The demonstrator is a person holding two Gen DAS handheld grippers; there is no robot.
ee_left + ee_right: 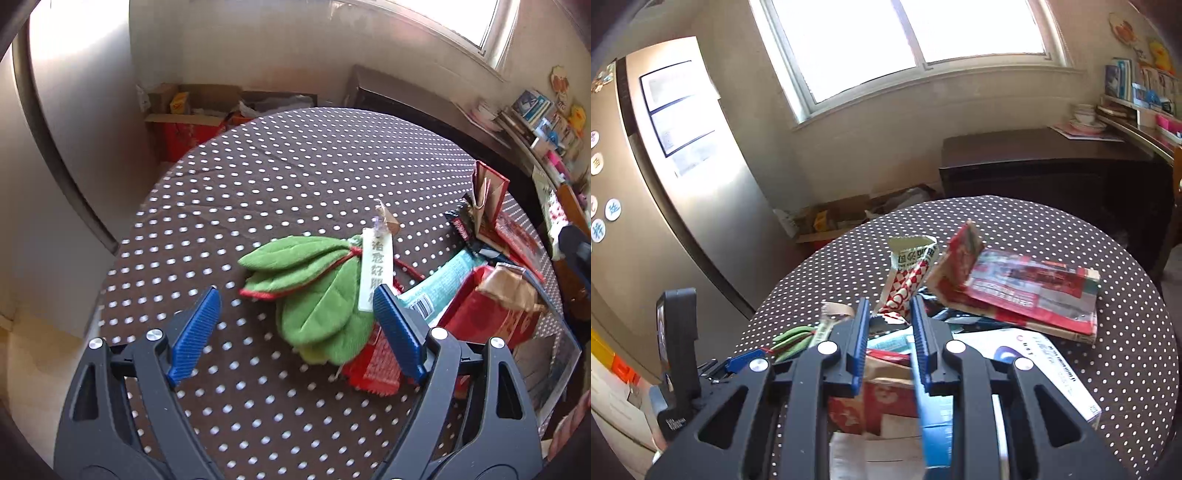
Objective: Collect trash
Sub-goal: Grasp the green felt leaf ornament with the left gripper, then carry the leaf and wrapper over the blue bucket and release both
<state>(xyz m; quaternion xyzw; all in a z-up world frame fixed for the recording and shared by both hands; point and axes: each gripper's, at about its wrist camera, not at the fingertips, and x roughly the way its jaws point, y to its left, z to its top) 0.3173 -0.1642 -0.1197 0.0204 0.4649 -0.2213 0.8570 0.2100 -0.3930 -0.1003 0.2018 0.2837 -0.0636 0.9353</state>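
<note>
While daylight pours through a window at the top of both views, the left gripper (pixel 295 306) hangs over a round table (pixel 295 166) covered in a brown cloth with white dots, its blue-padded jaws spread wide and pinching nothing. Between and just beyond those pads, at the centre of the left wrist frame, lies a green leaf-shaped cloth (pixel 314 288) with a white printed tag (pixel 375 273). A red snack wrapper (pixel 373 365) pokes out from under the cloth's lower right edge, beside the right-hand pad. Further right sit a pale blue wrapper (pixel 439 284), a red carton with crumpled brown paper (pixel 487 310) and a small red paper bag (pixel 489 192) standing open near the table's right edge.

In the right wrist frame, the right gripper (pixel 889 306) has its jaws drawn close together, pinching a red-and-white checked wrapper (pixel 908 277) that stands up from the fingertips at the frame's centre. Behind it, right of centre, a red printed paper bag (pixel 1027 291) lies flat on the table, and a white box (pixel 1049 369) rests at lower right. The left gripper's black body shows at lower left.
</note>
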